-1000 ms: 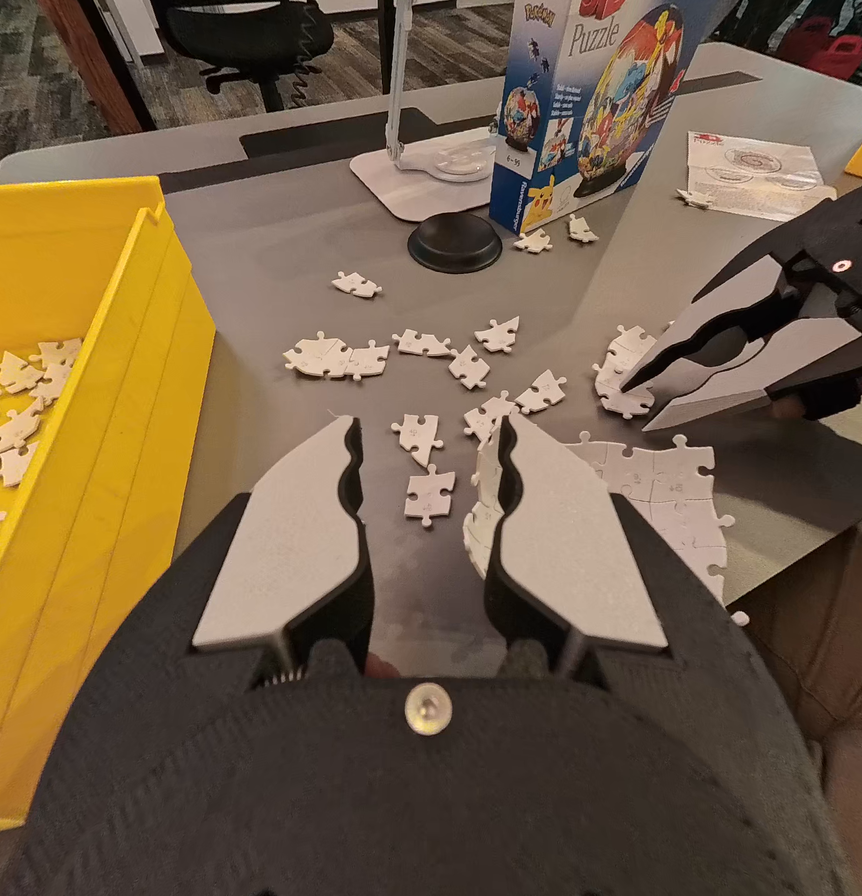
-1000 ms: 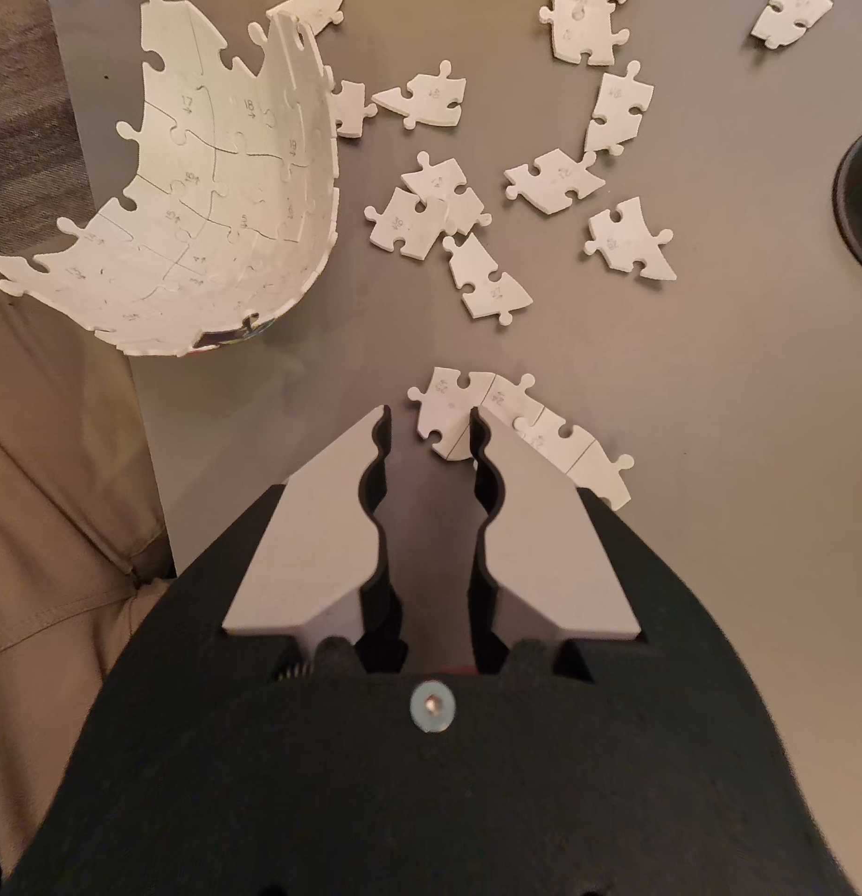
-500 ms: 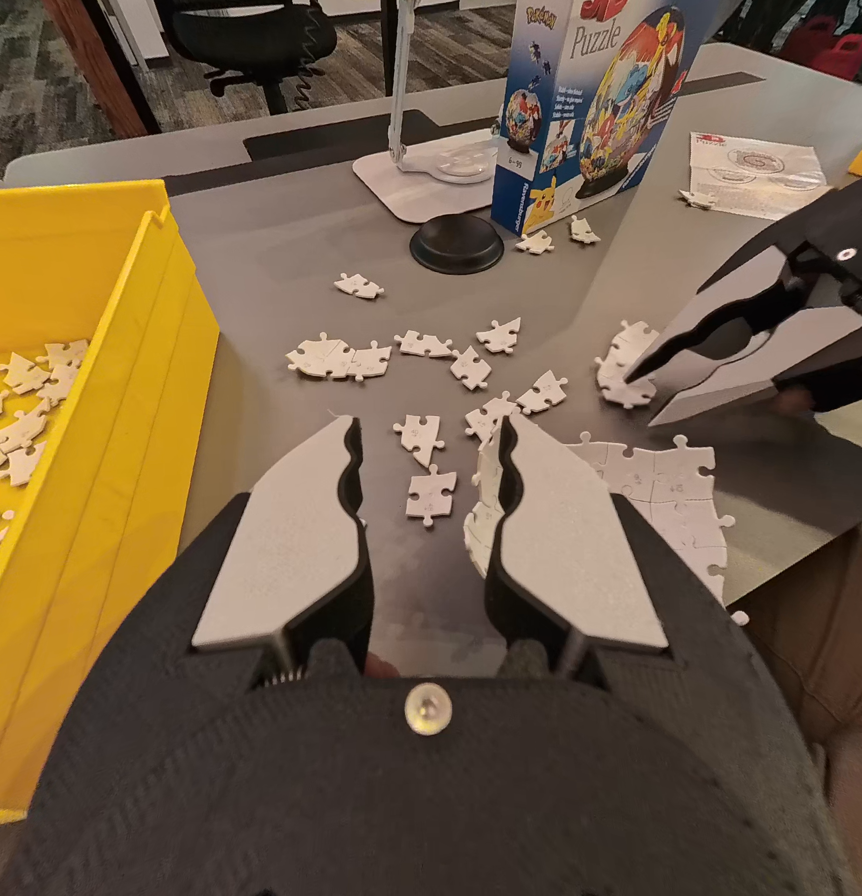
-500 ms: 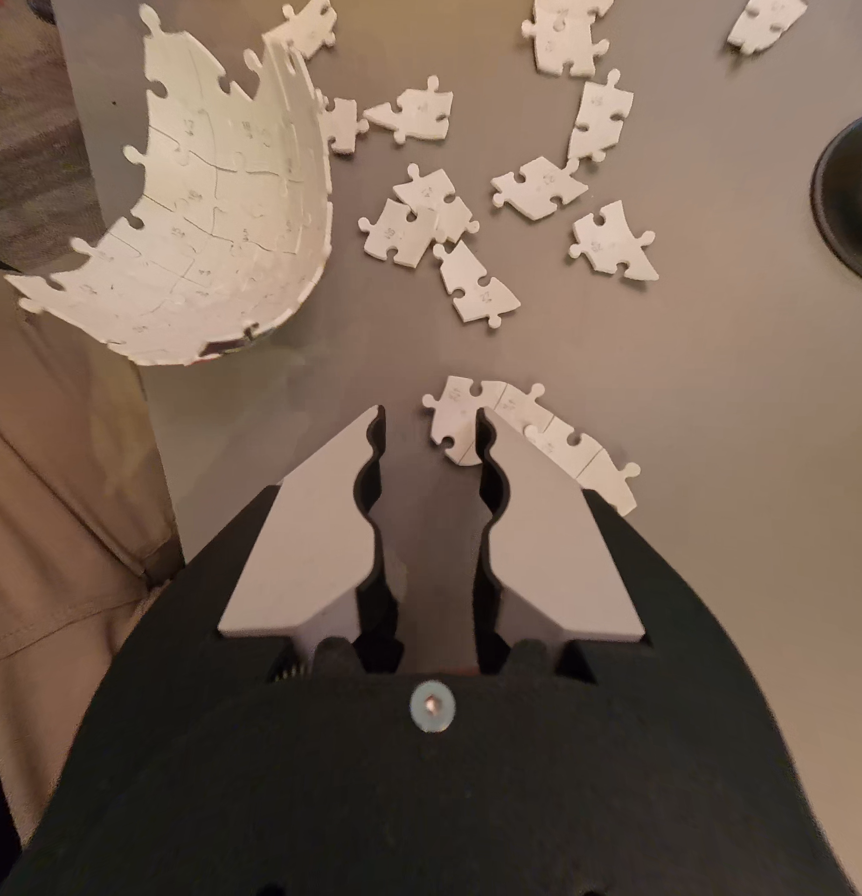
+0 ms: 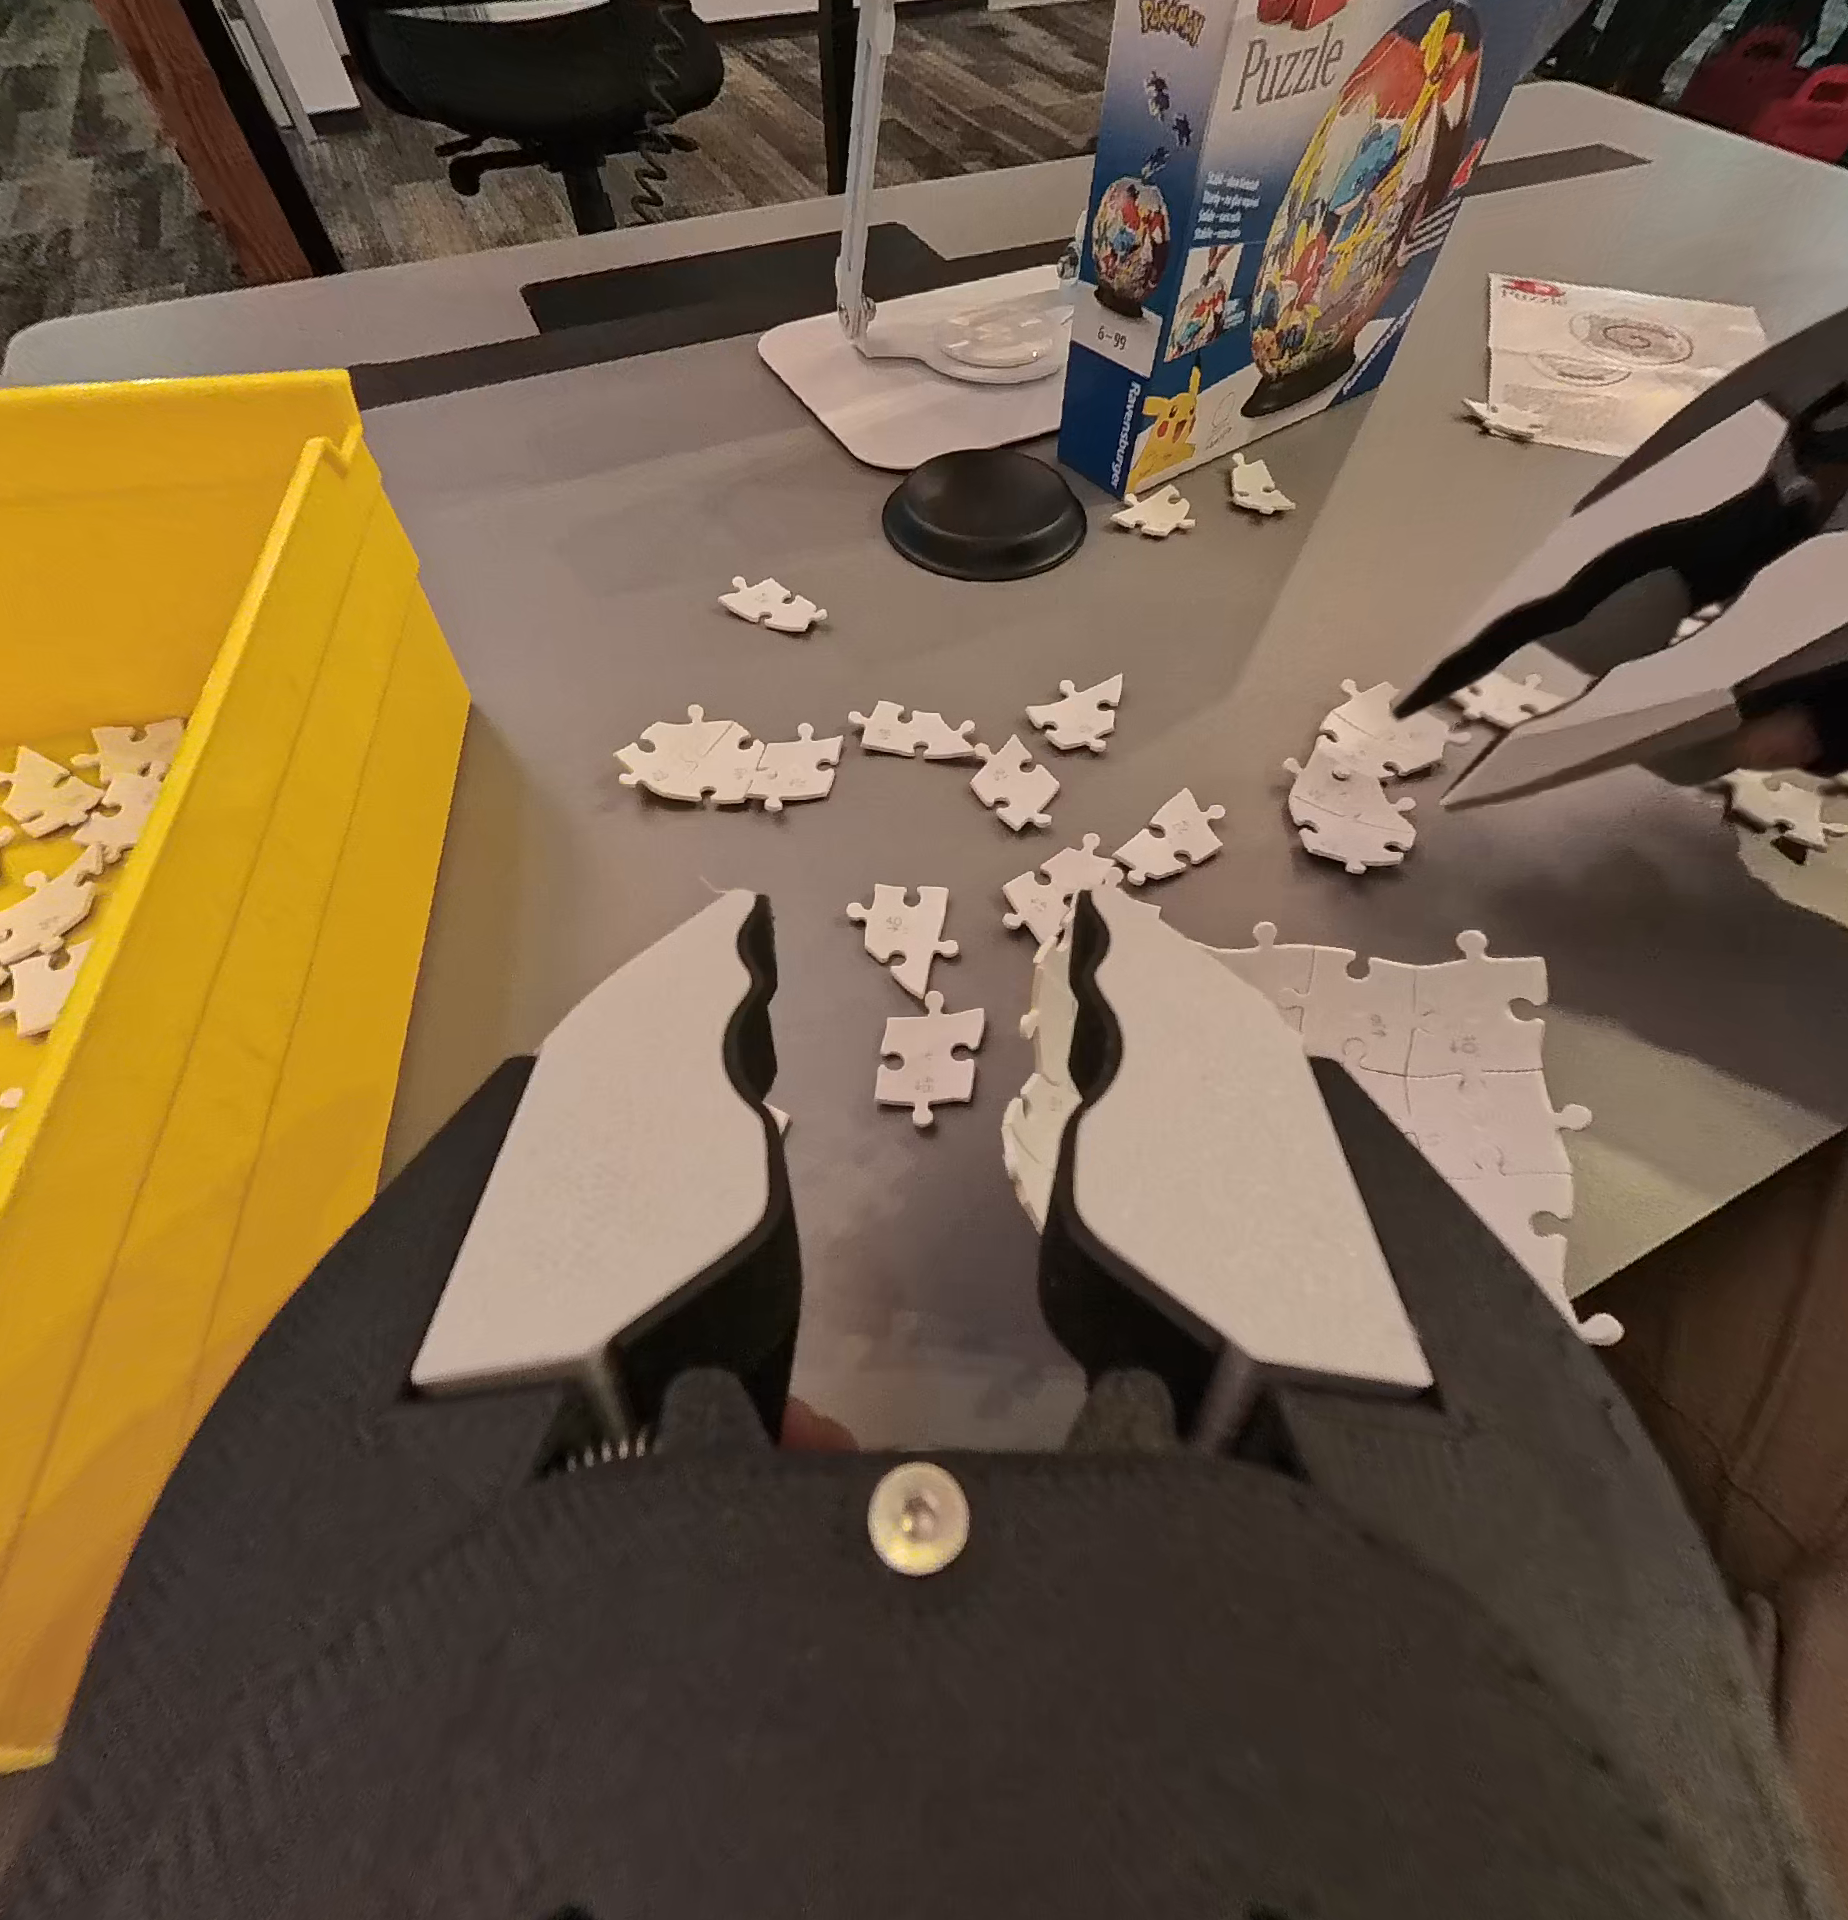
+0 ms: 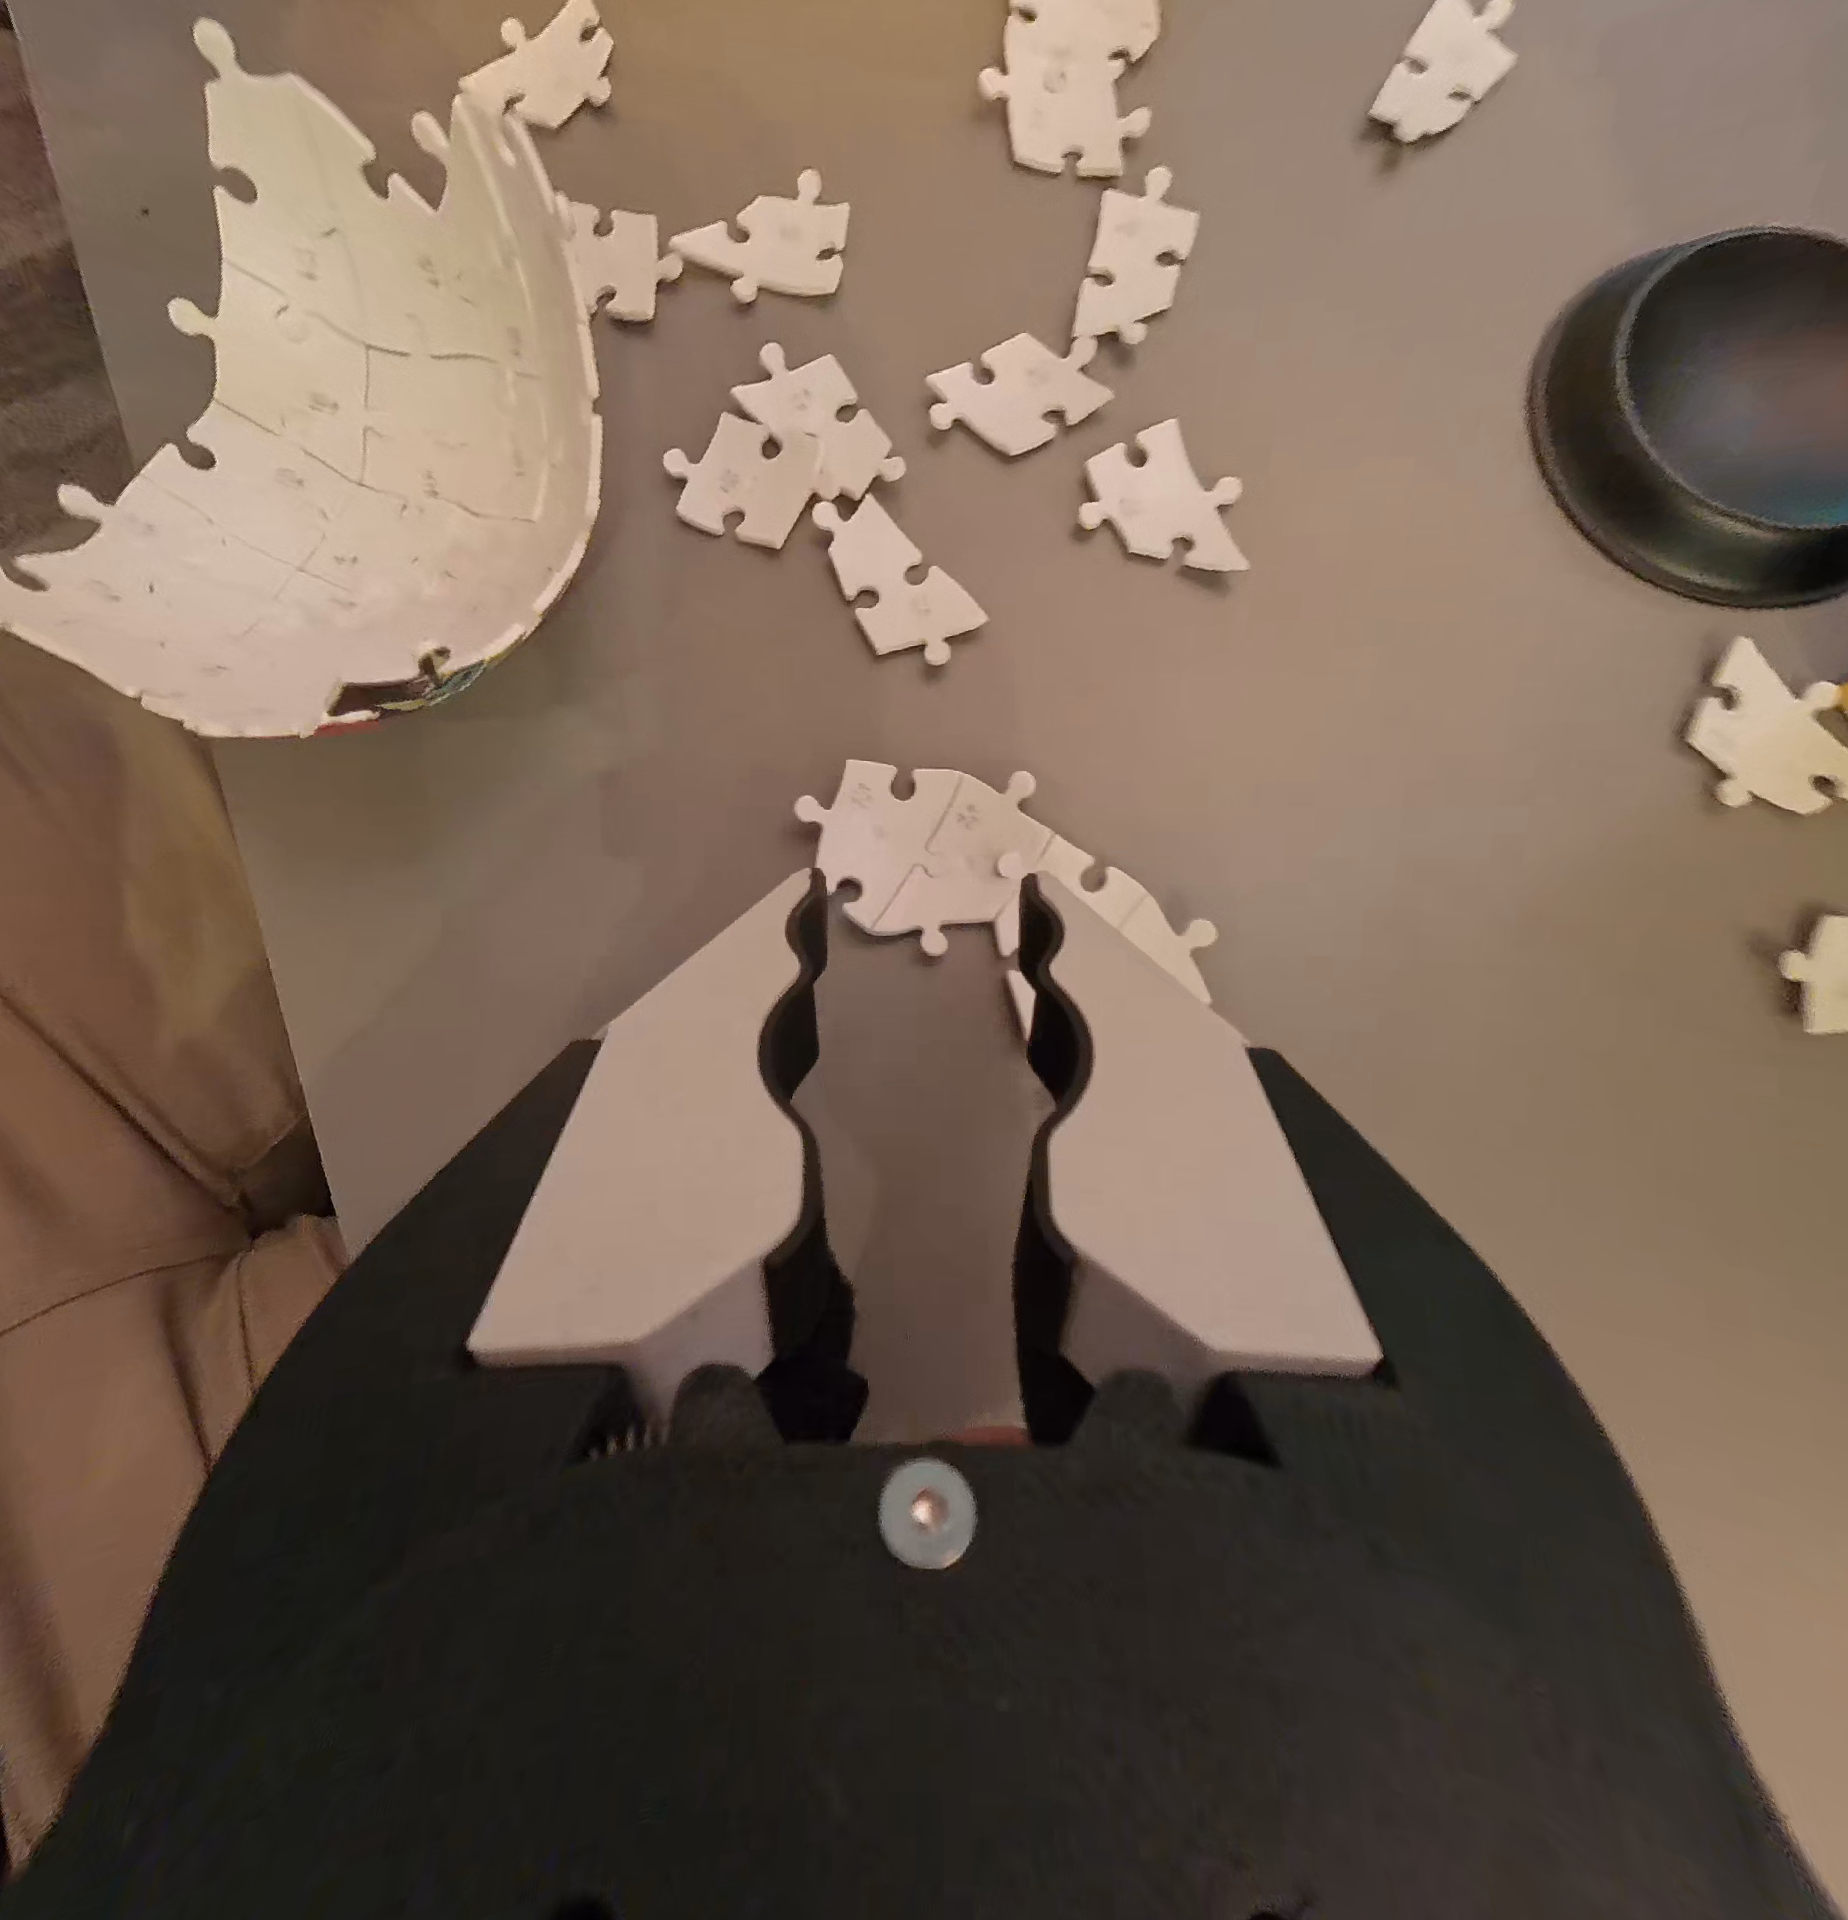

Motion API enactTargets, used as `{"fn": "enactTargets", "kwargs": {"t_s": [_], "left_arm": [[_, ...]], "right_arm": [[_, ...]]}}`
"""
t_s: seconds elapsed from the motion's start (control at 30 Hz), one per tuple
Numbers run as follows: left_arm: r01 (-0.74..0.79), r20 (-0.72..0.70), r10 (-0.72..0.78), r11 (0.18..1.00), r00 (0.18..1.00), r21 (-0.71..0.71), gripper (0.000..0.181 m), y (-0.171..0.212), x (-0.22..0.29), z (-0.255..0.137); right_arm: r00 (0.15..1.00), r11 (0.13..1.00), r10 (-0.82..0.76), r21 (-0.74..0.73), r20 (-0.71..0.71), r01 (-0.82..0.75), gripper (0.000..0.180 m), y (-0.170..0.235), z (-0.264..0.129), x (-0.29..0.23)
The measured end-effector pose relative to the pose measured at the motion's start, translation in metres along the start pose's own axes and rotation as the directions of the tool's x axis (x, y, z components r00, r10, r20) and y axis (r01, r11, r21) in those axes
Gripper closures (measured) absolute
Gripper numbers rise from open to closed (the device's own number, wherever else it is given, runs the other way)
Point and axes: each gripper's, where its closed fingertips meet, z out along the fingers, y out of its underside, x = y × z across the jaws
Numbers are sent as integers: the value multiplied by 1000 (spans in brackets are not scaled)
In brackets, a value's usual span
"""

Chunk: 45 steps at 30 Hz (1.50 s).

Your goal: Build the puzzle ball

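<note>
Progress: partial. Curved shell section [image 6: 307,488] assembled, roughly a bowl-shaped wedge, far from a closed sphere. Small joined strip [image 6: 961,862] of a few pcs also done. Most left to do, judging by loose count.

Left to do: many loose pcs [image 5: 915,935] scattered mid-table; more in yellow bin [image 5: 172,831] at left. Black stand [image 5: 984,514] not yet used.

Shell look: white, numbered backs facing up/inward, printed colour showing only at low edge. Knobs and notches jagged along open rim. Sits at near table edge [image 6: 276,935], tilted, open side up.

Shell place: just beside R finger of L gripper [image 5: 915,914] in left wrist view; partly hidden behind that finger, contact unclear.

Strip look: short curved chain, white, backs up, flat on table.

Strip place: right at tips of R gripper [image 6: 920,883]; one tip seems to touch or overlap strip's edge, can't confirm a grip.

L gripper: spread wide, nothing between fingers, hovering over loose pcs.

R gripper: spread apart, nothing pinched; aimed down at strip.

Step in hand (guess): picking up strip to join it to shell.

Other: puzzle box [image 5: 1284,229] upright at far side, leaflet [image 5: 1626,353] beside it, white lamp base [image 5: 930,364] behind stand.
</note>
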Motion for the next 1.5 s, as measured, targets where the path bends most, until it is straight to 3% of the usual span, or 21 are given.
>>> {"fn": "enactTargets", "kwargs": {"t_s": [0.73,1.1,1.27,1.5], "left_arm": [[-6,3,6,1000,1000,2,126,-1,1,-1],[27,57,-26,1000,998,-16,126,3,-23,-18],[25,157,-38,996,987,82,135,-16,-45,-41],[54,203,-59,998,977,34,134,7,-61,-43]], "right_arm": [[997,993,17,-118,77,-7,143,7,21,-6],[985,986,-85,-127,149,104,143,12,16,-17],[969,976,-139,-135,206,169,147,16,13,-25],[945,959,-189,-156,268,236,147,21,9,-31]]}}
